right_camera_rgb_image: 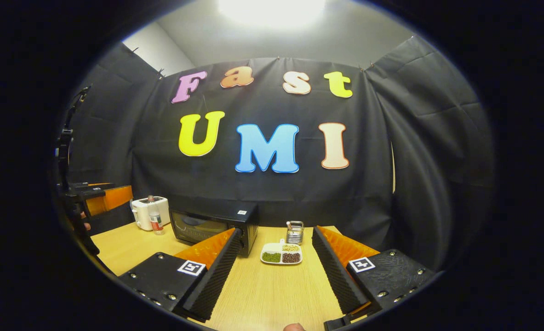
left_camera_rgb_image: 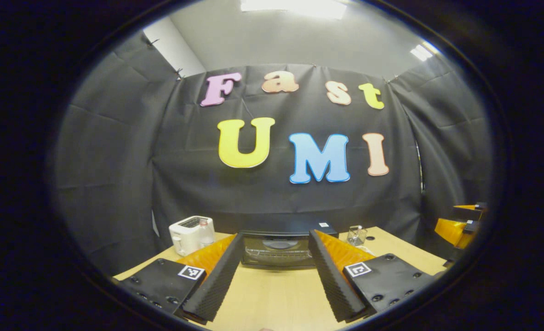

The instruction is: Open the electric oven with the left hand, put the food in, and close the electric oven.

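A black electric oven (left_camera_rgb_image: pixel 276 249) stands with its door closed at the far side of the wooden table, straight ahead of my left gripper (left_camera_rgb_image: pixel 276 276), which is open and well short of it. In the right gripper view the oven (right_camera_rgb_image: pixel 214 225) sits left of centre. Just to its right lies a white divided plate of food (right_camera_rgb_image: pixel 281 253) with green, brown and pale portions. My right gripper (right_camera_rgb_image: pixel 275 276) is open, the plate ahead between its fingers, not touched. The right gripper (left_camera_rgb_image: pixel 460 225) also appears at the right edge of the left gripper view, and the left gripper (right_camera_rgb_image: pixel 101 202) at the left edge of the right gripper view.
A white toaster (left_camera_rgb_image: pixel 186 234) with a small bottle (left_camera_rgb_image: pixel 203 231) beside it stands left of the oven. A wire holder (right_camera_rgb_image: pixel 294 232) stands behind the plate. Bare wooden tabletop (right_camera_rgb_image: pixel 272 294) lies in front of the oven and plate. Black cloth walls close the booth.
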The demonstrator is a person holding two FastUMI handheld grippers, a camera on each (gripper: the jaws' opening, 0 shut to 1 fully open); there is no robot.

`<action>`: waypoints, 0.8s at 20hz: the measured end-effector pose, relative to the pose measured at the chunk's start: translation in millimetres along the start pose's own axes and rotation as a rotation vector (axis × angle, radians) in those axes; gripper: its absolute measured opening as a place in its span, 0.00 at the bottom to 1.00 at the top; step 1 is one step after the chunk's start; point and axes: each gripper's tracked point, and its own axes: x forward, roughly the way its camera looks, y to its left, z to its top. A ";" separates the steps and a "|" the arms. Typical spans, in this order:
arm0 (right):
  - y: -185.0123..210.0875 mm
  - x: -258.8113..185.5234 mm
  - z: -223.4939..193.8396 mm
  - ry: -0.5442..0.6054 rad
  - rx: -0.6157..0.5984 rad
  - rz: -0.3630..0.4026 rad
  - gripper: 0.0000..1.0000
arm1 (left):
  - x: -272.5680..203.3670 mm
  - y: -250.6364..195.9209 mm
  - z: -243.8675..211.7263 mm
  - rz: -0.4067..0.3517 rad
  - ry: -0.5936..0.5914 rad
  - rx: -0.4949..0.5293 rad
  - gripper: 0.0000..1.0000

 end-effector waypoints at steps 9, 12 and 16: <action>19.8 -11.5 41.7 -0.108 0.026 0.008 0.98 | -60.0 38.9 29.5 0.065 -0.039 0.025 0.99; 21.9 -18.1 40.8 -0.111 0.013 -0.003 0.98 | -70.7 50.4 36.3 0.079 -0.051 0.012 0.99; 33.3 -22.0 48.3 -0.120 0.030 0.004 0.97 | -78.1 63.6 36.3 0.085 -0.051 -0.004 0.99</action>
